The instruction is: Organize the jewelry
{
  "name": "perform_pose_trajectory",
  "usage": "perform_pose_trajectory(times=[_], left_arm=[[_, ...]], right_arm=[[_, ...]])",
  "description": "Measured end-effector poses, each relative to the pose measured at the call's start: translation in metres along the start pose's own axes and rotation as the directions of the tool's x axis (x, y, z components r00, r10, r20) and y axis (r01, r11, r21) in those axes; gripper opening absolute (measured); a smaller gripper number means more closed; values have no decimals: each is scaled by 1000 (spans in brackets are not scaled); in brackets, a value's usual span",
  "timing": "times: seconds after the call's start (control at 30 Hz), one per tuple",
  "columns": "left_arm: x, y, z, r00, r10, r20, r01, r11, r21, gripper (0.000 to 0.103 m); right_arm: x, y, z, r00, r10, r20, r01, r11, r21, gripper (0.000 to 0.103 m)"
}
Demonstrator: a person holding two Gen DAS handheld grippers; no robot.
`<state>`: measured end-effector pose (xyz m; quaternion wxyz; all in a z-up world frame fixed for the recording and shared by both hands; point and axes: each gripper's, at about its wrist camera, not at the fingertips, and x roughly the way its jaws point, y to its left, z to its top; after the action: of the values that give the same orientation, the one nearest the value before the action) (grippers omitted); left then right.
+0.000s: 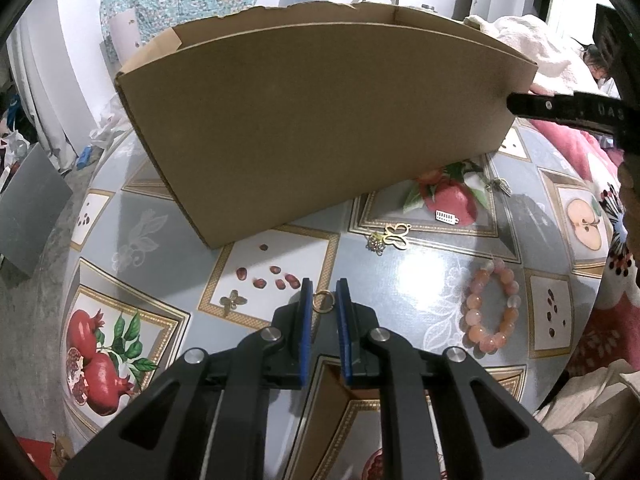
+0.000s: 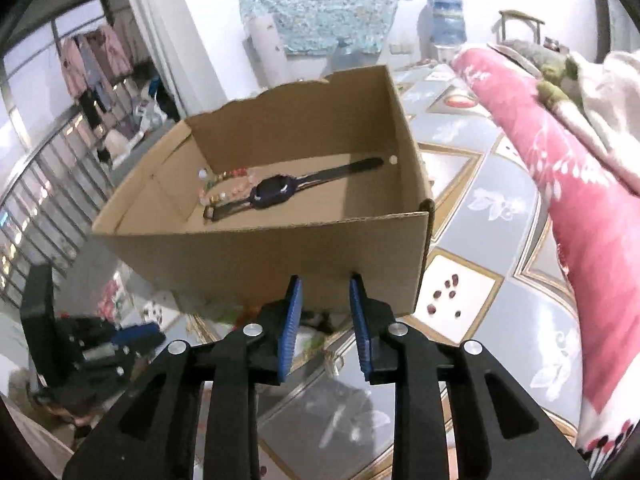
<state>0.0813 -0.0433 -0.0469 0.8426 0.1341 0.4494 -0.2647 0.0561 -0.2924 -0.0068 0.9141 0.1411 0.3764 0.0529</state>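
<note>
In the left wrist view, my left gripper (image 1: 323,289) is low over the table, jaws slightly apart around a small gold ring (image 1: 323,302) that lies between the blue pads, not clearly touching them. A pink bead bracelet (image 1: 493,307), a gold butterfly charm (image 1: 396,235) and a silver tag charm (image 1: 446,216) lie on the tablecloth. The cardboard box (image 1: 312,120) stands behind them. In the right wrist view, my right gripper (image 2: 326,286) is open and empty in front of the box (image 2: 280,248), which holds a dark watch (image 2: 276,191) and a beaded bracelet (image 2: 224,192).
The round table has a fruit-pattern tablecloth (image 1: 132,216). A pink floral blanket (image 2: 576,208) lies along the table's right side. The right gripper's black body (image 1: 568,110) shows beside the box's right corner. Clutter lies on the floor at the left (image 2: 92,340).
</note>
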Motion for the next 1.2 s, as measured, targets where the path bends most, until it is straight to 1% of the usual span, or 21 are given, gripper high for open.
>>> perform_pose_trajectory(times=[0.1, 0.17, 0.27, 0.33, 0.37, 0.43, 0.47, 0.5, 0.6, 0.7, 0.8, 0.87, 0.93, 0.97, 1.03, 1.13, 1.2], left_arm=[[0, 1, 0, 1000, 0, 1, 0, 1000, -1, 11], [0, 1, -1, 1000, 0, 1, 0, 1000, 1, 11], [-1, 2, -1, 1000, -3, -1, 3, 1000, 2, 11], [-1, 2, 0, 1000, -4, 0, 4, 1000, 2, 11], [0, 1, 0, 1000, -4, 0, 4, 1000, 2, 11], [0, 1, 0, 1000, -6, 1, 6, 1000, 1, 11], [0, 1, 0, 1000, -6, 1, 6, 1000, 1, 11], [0, 2, 0, 1000, -7, 2, 7, 1000, -1, 11], [0, 2, -1, 1000, -9, 5, 9, 1000, -2, 11], [0, 2, -1, 1000, -7, 6, 7, 1000, -1, 11], [0, 2, -1, 1000, -8, 8, 8, 1000, -1, 11], [-1, 2, -2, 1000, -9, 10, 9, 1000, -2, 11], [-1, 2, -2, 1000, -8, 12, 8, 1000, -2, 11], [-1, 2, -2, 1000, -8, 11, 8, 1000, -3, 11], [-1, 2, -2, 1000, -7, 11, 7, 1000, -2, 11], [-1, 2, -2, 1000, -9, 11, 9, 1000, -3, 11], [-1, 2, -2, 1000, -8, 11, 8, 1000, -3, 11]], right_arm=[[3, 0, -6, 1000, -5, -30, 4, 1000, -15, 27], [9, 3, -16, 997, -11, -79, 8, 999, -41, 27], [24, 7, -33, 987, -37, -156, 23, 996, -88, 27], [33, 10, -44, 979, -41, -202, 20, 994, -108, 23], [32, 13, -47, 980, -47, -193, 23, 992, -127, 22], [31, 21, -50, 976, -61, -210, 23, 984, -176, 21], [31, 24, -51, 973, -58, -223, 15, 981, -192, 13], [31, 27, -53, 970, -53, -238, 3, 979, -206, 9], [29, 34, -52, 971, -78, -226, 22, 970, -241, 9], [28, 34, -46, 979, -68, -192, 25, 976, -216, 9], [37, 34, -42, 978, -72, -198, 29, 977, -213, 9], [40, 35, -44, 978, -51, -203, 9, 979, -205, 9], [38, 40, -46, 973, 10, -231, -55, 981, -187, 9], [37, 43, -48, 971, 23, -237, -70, 979, -190, 9], [34, 46, -50, 971, 23, -238, -73, 977, -201, 9], [26, 41, -45, 980, -1, -201, -39, 980, -195, 11], [23, 32, -40, 985, -39, -169, 4, 980, -199, 12]])
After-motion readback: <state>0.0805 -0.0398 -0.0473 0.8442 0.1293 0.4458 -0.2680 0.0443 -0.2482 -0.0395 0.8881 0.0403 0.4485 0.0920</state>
